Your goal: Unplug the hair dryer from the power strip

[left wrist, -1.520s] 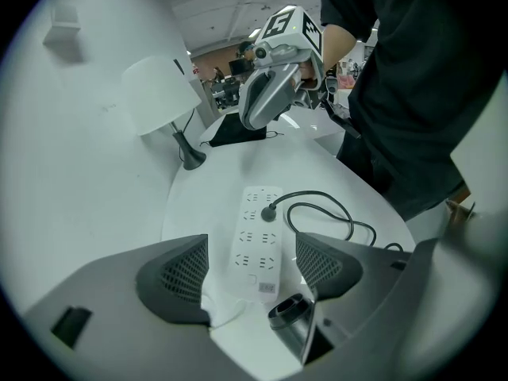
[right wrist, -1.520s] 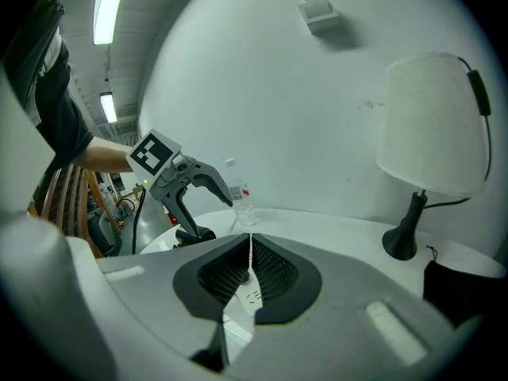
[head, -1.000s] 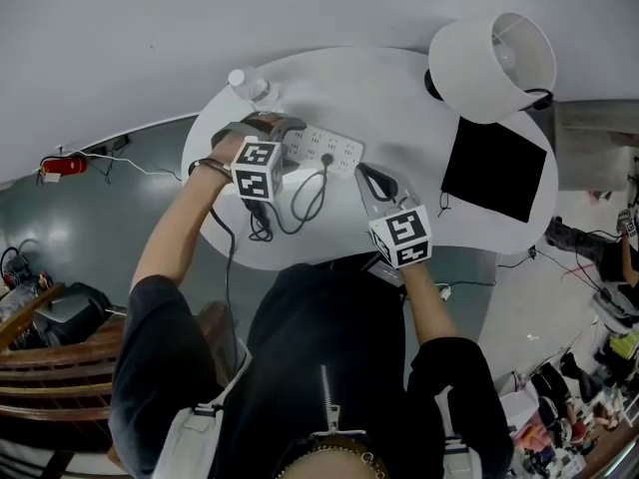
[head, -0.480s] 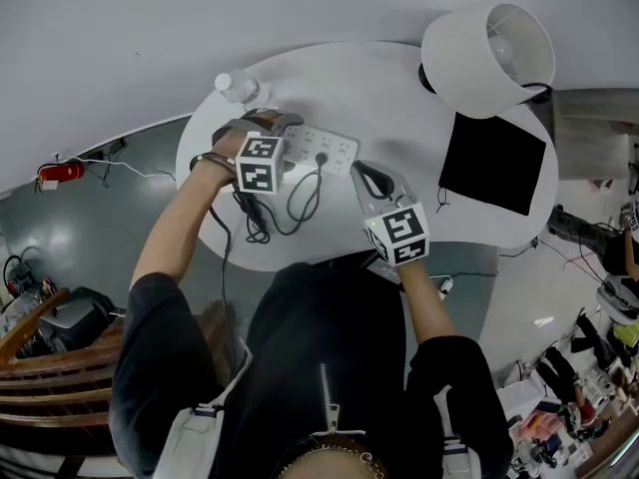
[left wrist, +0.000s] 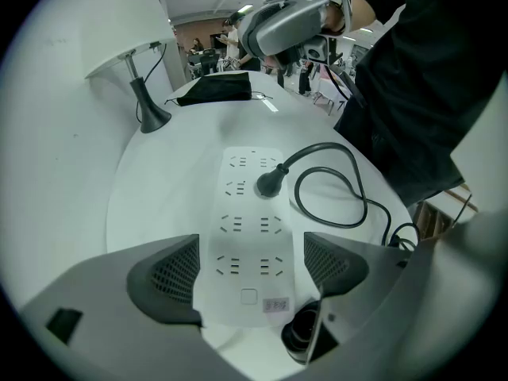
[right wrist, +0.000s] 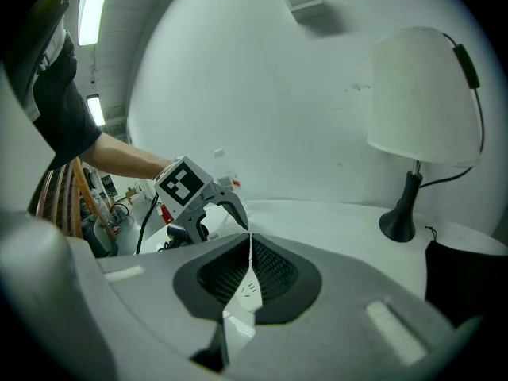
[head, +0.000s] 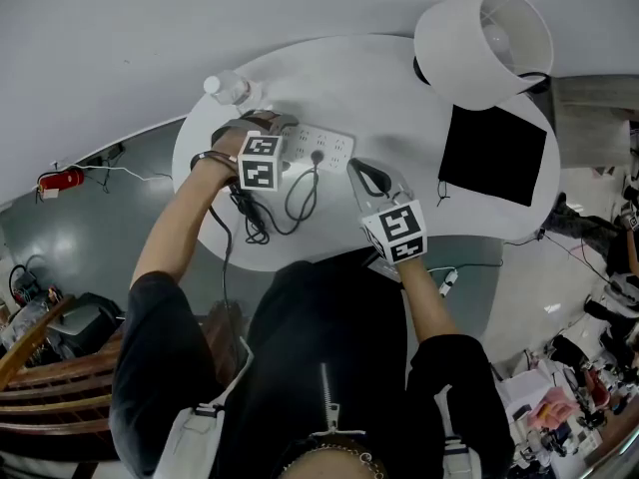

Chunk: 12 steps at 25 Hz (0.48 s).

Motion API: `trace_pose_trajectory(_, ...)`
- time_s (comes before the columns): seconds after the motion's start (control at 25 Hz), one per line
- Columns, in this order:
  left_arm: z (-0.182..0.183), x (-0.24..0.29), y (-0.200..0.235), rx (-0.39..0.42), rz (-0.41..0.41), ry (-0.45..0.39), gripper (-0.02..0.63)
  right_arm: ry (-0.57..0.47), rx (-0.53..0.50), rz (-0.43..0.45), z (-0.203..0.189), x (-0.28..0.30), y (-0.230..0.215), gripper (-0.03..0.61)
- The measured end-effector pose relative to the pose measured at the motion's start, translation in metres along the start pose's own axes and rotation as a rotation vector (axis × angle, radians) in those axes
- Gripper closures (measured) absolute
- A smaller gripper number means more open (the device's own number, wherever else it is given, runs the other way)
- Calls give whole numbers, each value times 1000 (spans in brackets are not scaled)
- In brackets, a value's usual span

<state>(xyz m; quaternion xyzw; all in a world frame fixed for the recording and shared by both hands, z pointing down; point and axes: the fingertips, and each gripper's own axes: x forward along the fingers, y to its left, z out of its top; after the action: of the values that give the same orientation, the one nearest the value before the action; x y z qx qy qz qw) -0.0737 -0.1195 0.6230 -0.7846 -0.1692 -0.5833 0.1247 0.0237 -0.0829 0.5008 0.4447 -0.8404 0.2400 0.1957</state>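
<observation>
A white power strip lies on the round white table. One black plug sits in it, and its cable loops toward the table's edge. A black round-ended object, perhaps the hair dryer, lies by the strip's near end. My left gripper points steeply down, open, its pads on either side of that near end. My right gripper is shut on nothing and hovers just right of the plug.
A white lamp stands at the back right with a black pad beside it. A clear bottle stands at the table's back left. A heap of black cable lies near the front left edge.
My left gripper has sunk lower over the strip's end. The right gripper has kept its place.
</observation>
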Motion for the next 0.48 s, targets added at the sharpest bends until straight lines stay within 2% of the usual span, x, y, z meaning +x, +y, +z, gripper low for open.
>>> trace_pose_trajectory(0.32,-3,17,0,-11,-23,43,222,11,34,-9,-5,-2,-4,572)
trace_pose_trajectory(0.48,-2,22,1,-1,-25,57,222,16,14,-10,-8,1,-7,572)
